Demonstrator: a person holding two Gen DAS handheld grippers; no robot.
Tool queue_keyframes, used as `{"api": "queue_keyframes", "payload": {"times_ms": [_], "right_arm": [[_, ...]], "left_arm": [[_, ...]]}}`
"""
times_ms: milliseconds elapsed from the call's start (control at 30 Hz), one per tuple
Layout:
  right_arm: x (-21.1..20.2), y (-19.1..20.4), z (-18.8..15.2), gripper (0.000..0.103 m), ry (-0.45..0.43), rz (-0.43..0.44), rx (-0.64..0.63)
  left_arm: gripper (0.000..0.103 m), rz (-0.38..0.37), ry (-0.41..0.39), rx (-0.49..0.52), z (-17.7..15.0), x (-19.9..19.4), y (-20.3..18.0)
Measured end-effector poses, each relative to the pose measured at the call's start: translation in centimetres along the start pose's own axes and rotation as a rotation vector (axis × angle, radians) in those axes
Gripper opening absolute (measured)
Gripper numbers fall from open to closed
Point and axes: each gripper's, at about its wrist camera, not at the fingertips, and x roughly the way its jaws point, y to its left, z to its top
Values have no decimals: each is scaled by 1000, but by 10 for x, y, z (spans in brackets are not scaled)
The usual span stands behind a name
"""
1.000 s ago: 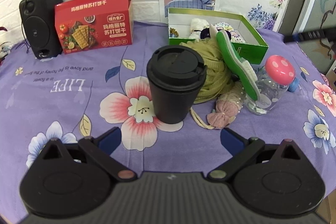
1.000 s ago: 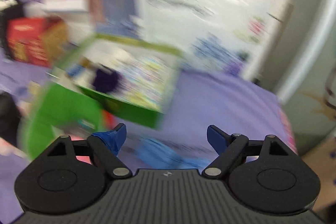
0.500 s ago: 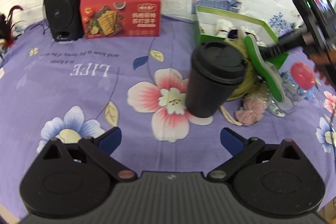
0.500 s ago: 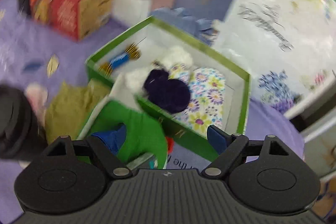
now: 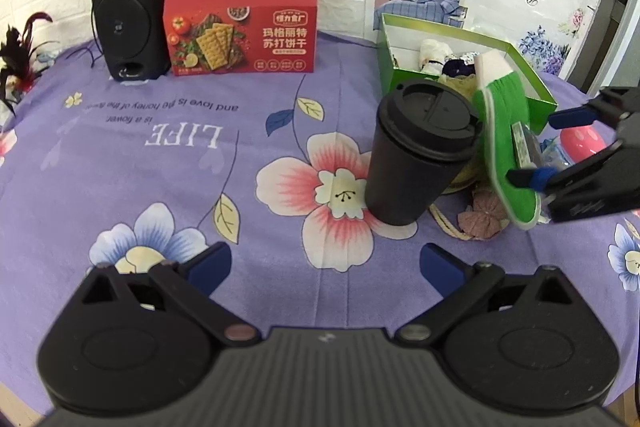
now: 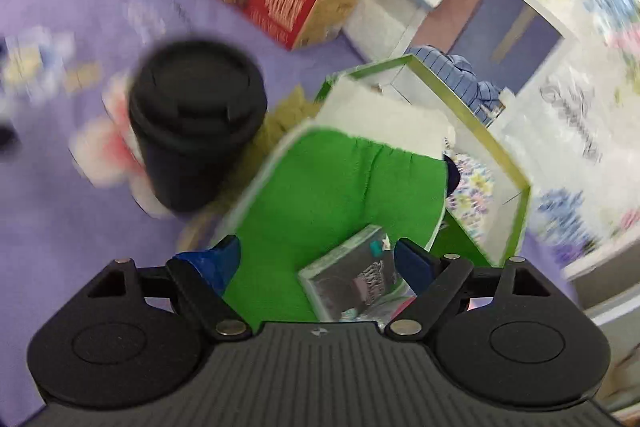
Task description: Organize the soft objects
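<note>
A green slipper (image 5: 506, 139) with a white rim leans between the black cup (image 5: 420, 157) and the green box (image 5: 536, 87); it fills the right wrist view (image 6: 336, 195). My right gripper (image 6: 318, 259) is open, its jaws on either side of the slipper's heel; it also shows in the left wrist view (image 5: 548, 147). A yellow-green knit piece (image 5: 460, 83) and a pink scrunchie (image 5: 482, 217) lie by the cup. The green box (image 6: 508, 167) holds white, dark blue and floral soft things. My left gripper (image 5: 324, 263) is open and empty above the purple cloth.
A red cracker box (image 5: 242, 21) and a black speaker (image 5: 128, 15) stand at the back. A clear jar with a pink mushroom lid (image 5: 582, 143) sits behind the slipper. A packaged item (image 6: 360, 279) lies on the slipper near my right gripper. Flowered purple cloth (image 5: 140, 167) covers the table.
My right gripper has swung in from the right and down, over the box to the green slipper's heel. My left gripper has pulled back and left.
</note>
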Motion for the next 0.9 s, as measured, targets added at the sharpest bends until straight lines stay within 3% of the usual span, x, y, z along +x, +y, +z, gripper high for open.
{"api": "queue_keyframes", "payload": {"times_ms": [100, 200, 333, 500, 633, 700, 900], "right_arm": [[-16, -23, 3, 71, -39, 92, 119], [-15, -33, 12, 71, -49, 97, 149], [4, -49, 35, 71, -21, 107, 170], [36, -74, 60, 71, 29, 203, 284], [71, -76, 65, 71, 111, 154, 327], [83, -72, 62, 73, 172, 202, 353], [59, -54, 43, 75, 180, 304, 296]], "left_arm": [[100, -9, -2, -2, 1, 0, 0], [100, -5, 5, 2, 1, 3, 1], [100, 10, 16, -1, 3, 8, 6], [100, 24, 27, -24, 8, 17, 15], [100, 29, 38, -20, 9, 22, 15], [100, 36, 39, -13, 8, 22, 14], [100, 29, 41, -35, 8, 21, 17]]}}
